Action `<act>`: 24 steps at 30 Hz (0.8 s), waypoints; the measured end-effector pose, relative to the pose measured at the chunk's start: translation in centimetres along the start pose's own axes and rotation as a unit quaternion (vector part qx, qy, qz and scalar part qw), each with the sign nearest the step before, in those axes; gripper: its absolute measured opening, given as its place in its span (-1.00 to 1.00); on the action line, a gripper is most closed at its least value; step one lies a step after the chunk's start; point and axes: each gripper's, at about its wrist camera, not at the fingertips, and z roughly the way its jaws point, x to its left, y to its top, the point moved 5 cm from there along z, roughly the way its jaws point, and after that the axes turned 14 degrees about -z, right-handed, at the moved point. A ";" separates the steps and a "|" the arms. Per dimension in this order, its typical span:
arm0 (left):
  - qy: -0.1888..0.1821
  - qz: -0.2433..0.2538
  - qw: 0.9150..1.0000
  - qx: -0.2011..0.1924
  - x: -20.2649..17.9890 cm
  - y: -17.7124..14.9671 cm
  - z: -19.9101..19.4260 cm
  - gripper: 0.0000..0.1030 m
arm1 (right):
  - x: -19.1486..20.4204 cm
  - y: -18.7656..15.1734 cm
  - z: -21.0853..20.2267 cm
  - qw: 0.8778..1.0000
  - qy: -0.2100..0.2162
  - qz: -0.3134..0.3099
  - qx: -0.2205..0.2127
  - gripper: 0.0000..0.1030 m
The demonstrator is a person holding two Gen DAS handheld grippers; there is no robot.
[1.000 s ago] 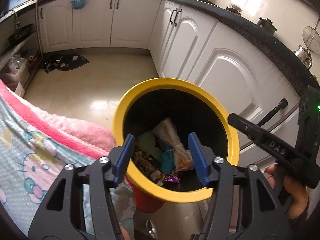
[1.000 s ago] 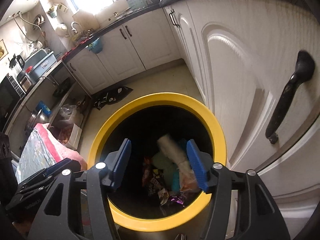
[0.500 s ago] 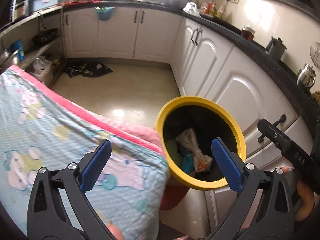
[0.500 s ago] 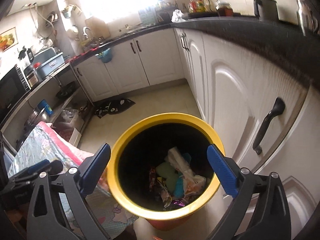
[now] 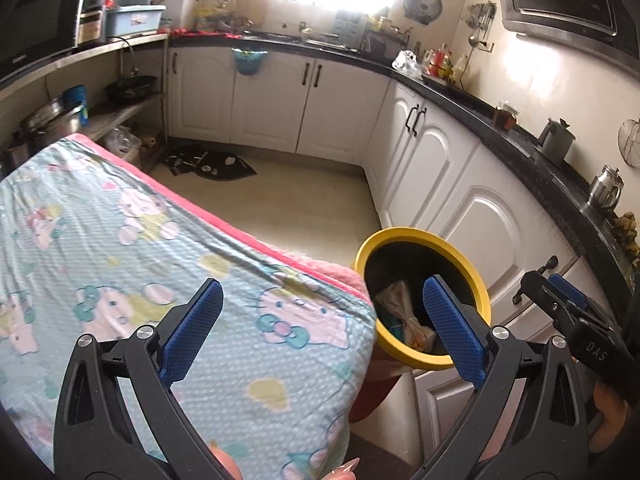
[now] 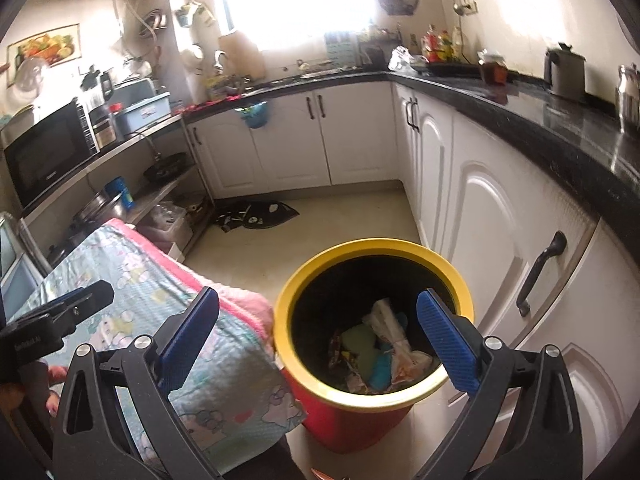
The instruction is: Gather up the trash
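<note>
Both grippers, left (image 5: 322,330) and right (image 6: 318,330), hang with jaws just spread wide and nothing between them, the trash (image 6: 380,354) lying in the bin (image 6: 374,398) below the right jaws. Drop apparently done; next, seeking more trash.

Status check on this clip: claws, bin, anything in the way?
Both claws, left and right, open and empty, jaws just widened. Trash in the bin. Bin stands beside the cloth-covered table. Nothing blocking the bin mouth.
</note>
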 end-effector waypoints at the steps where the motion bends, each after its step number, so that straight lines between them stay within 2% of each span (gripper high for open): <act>1: 0.002 -0.001 1.000 -0.004 0.2 0.0 -0.5 0.79 | 0.3 0.1 -0.2 1.000 0.000 -0.003 -0.003 0.87; 12: 0.020 0.010 0.999 -0.043 1.9 -1.9 -4.4 0.79 | 2.9 -1.1 -3.5 0.999 -0.006 -0.022 -0.042 0.87; 24: 0.042 0.029 0.994 -0.095 2.3 -5.1 -7.4 0.79 | 5.1 -3.0 -8.6 0.990 -0.002 -0.042 -0.131 0.87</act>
